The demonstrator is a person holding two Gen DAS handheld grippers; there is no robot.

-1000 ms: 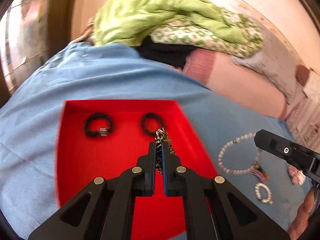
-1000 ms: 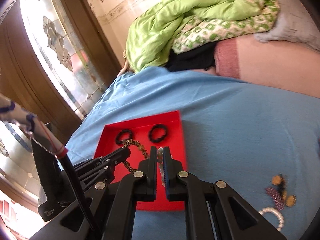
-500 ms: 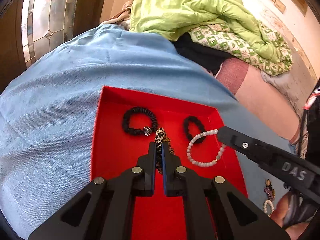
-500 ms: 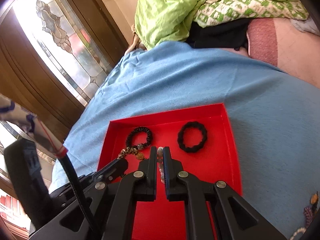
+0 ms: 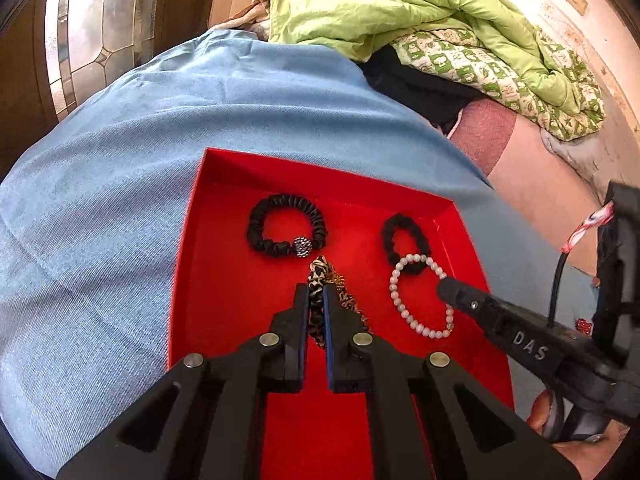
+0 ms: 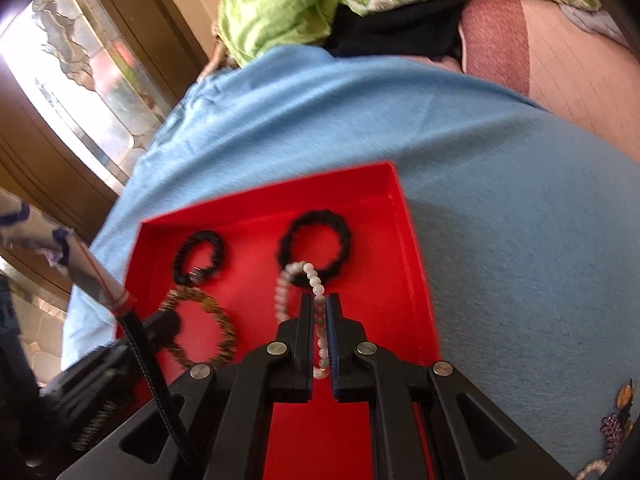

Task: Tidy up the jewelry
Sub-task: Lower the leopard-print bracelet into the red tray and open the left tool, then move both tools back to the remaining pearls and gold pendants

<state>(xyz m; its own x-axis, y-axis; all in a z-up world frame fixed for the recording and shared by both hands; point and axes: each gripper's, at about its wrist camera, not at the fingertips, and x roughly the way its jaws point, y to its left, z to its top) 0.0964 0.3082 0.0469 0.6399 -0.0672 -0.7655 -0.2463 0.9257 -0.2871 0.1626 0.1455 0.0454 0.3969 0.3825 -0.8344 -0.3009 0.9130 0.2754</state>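
Two black scrunchies [image 5: 286,225] lie in one red tray [image 5: 224,300]; left tongs [image 5: 316,300] pinch one leopard-print bracelet [image 5: 320,276], right tongs [image 6: 319,312] one pearl bracelet [image 6: 308,276]

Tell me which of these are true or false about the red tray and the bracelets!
1. The left gripper is shut on the leopard-print fabric bracelet. True.
2. The right gripper holds a black scrunchie. False: its jaws clamp the white pearl bead bracelet.
3. Two black ruffled fabric scrunchies lie in the shallow red square tray. True.
4. The tray sits on green cloth. False: it sits on the light blue cloth.
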